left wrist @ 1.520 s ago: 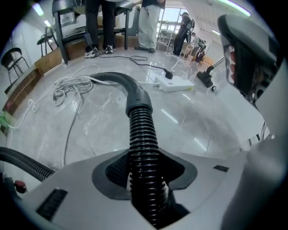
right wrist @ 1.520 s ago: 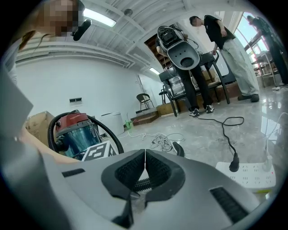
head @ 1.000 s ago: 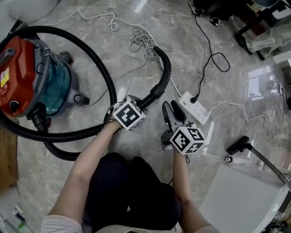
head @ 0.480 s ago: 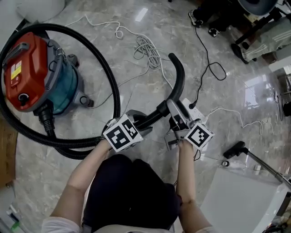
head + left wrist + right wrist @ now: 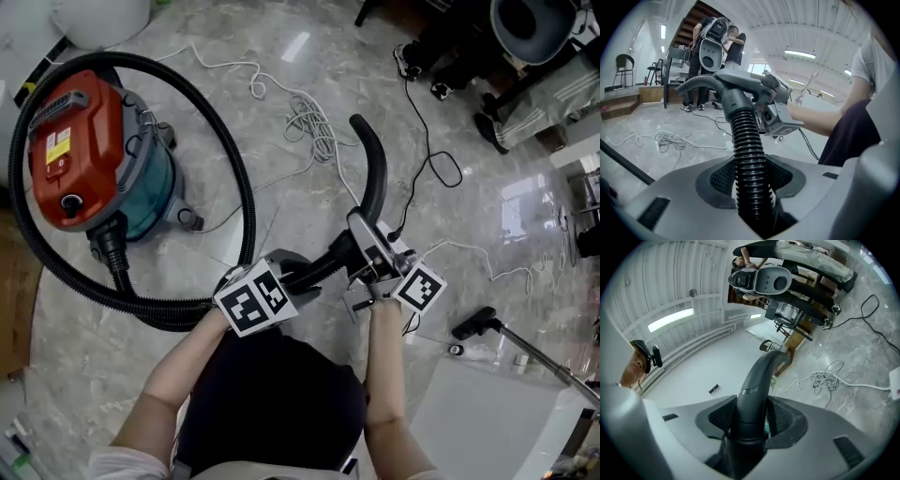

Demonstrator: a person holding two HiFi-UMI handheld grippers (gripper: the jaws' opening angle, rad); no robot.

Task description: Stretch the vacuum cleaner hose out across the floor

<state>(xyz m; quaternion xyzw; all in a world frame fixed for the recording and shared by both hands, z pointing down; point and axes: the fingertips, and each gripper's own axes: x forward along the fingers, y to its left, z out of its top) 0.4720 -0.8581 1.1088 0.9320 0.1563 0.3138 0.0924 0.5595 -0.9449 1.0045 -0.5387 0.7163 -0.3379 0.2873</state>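
Note:
A red and teal vacuum cleaner (image 5: 84, 169) stands on the marble floor at the left. Its black ribbed hose (image 5: 246, 202) loops round it and ends in a curved rigid handle tube (image 5: 373, 169). My left gripper (image 5: 289, 274) is shut on the ribbed hose (image 5: 746, 140) just below the handle, and in its own view the hose runs up between the left gripper's (image 5: 751, 187) pads. My right gripper (image 5: 364, 239) holds the handle tube (image 5: 757, 380). Its jaws have just been closing, with the tube between them. In its own view the right gripper's (image 5: 749, 423) pads press the tube.
A coil of white cable (image 5: 314, 117) lies beyond the handle, and a black cord (image 5: 427, 122) snakes off to the right. A black floor nozzle (image 5: 473, 323) on a metal tube lies at the right beside a white board (image 5: 478, 403). Furniture legs stand at top right.
Both grippers have risen and lifted the hose end. The right gripper, open and empty beside the hose a second ago, now grips the handle tube.

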